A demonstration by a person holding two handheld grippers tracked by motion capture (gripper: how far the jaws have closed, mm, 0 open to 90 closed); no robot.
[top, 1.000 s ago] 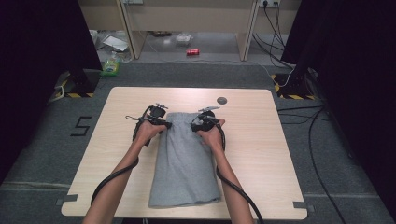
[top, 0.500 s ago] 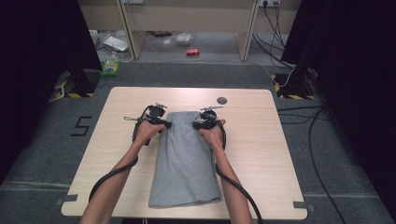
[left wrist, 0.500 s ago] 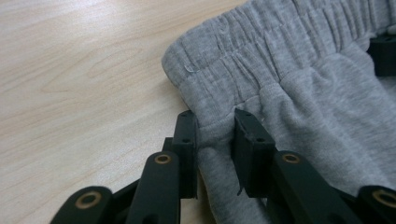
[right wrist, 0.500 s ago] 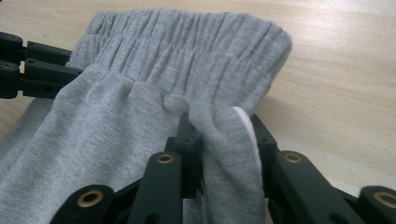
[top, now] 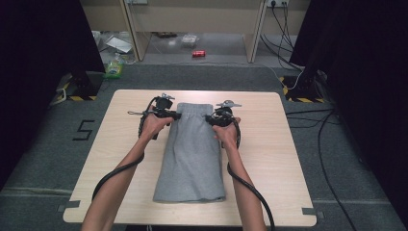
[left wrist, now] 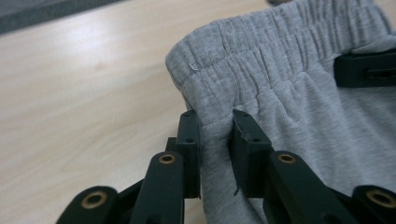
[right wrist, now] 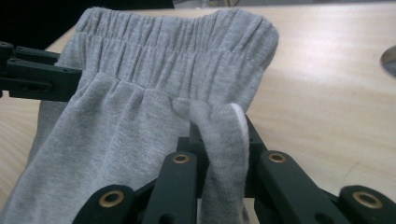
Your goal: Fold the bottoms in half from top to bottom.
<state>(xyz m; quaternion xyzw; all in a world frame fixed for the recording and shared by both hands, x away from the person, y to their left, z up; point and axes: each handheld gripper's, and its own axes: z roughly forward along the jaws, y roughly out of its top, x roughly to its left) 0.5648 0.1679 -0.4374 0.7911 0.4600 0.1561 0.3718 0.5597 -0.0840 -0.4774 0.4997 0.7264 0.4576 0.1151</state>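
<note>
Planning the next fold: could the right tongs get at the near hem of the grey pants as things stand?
Probably not yet: the right tongs are shut on the waistband end of the grey pants, so they'd have to let go first. Otherwise the table beside the hem looks free.

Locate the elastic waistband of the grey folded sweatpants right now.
In the high view the elastic waistband is the far end of the grey folded sweatpants, mid-table, between the left gripper and right gripper, each pinching fabric just below it.
</note>
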